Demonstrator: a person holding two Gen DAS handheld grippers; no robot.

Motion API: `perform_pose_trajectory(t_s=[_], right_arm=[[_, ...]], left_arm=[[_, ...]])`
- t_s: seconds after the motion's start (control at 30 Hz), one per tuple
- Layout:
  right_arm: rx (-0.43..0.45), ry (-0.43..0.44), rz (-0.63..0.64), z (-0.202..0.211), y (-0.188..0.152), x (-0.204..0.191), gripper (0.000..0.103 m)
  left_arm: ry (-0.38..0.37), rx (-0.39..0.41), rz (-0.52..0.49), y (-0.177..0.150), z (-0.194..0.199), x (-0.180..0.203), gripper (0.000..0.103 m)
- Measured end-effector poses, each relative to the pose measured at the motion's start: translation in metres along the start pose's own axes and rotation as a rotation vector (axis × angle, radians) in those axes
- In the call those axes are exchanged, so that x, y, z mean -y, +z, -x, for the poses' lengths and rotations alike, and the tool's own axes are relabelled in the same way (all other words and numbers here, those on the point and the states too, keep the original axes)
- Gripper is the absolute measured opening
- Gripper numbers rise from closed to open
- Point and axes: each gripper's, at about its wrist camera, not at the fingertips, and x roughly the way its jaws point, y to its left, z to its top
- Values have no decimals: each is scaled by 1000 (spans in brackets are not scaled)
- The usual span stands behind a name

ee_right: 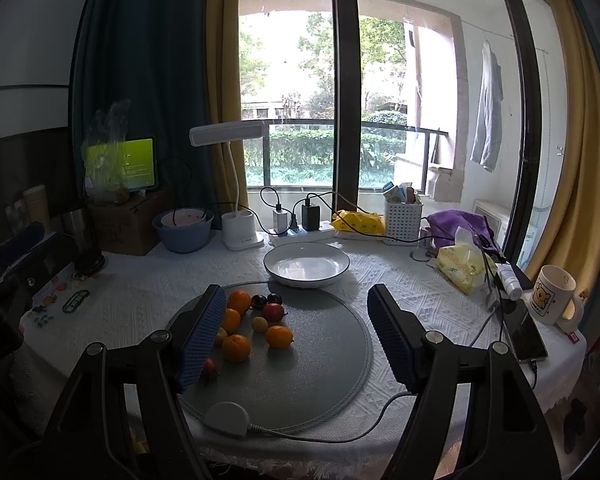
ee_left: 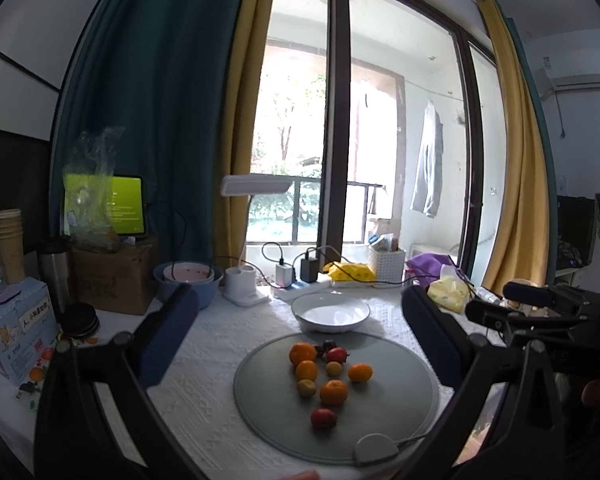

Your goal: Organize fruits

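Fruit (ee_left: 320,376) lies in a loose cluster on the round grey mat (ee_left: 396,412) in the lower centre of the left wrist view: several oranges, two small yellowish fruits, red ones and a dark one at the far end. The left gripper (ee_left: 300,312) has its jaws spread wide and holds nothing; the cluster sits between the two blue-padded fingers (ee_left: 168,340) in the frame, lower than their tips. A white bowl (ee_left: 330,312) stands empty just past the mat on the white-clothed surface (ee_left: 220,360). The other gripper shows at the right edge.

In the right wrist view, the right gripper (ee_right: 296,300) also has jaws wide and empty. The fruit (ee_right: 256,324) lies left of centre, beside the left finger (ee_right: 202,336), which covers part of a red fruit (ee_right: 210,367) near its base. The bowl (ee_right: 306,265) sits above the mat (ee_right: 320,360), centre frame. A bear mug (ee_right: 552,294) stands at the right.
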Motion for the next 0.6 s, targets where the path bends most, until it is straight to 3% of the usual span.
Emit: perform_pose_trajectory(t_s=[0.33, 0.6], right_arm=[[-37, 1, 10, -10, -6, -3, 76], [-126, 5, 5, -40, -20, -5, 76]], left_arm=[[8, -50, 11, -9, -10, -5, 102], [20, -204, 21, -44, -45, -10, 102]])
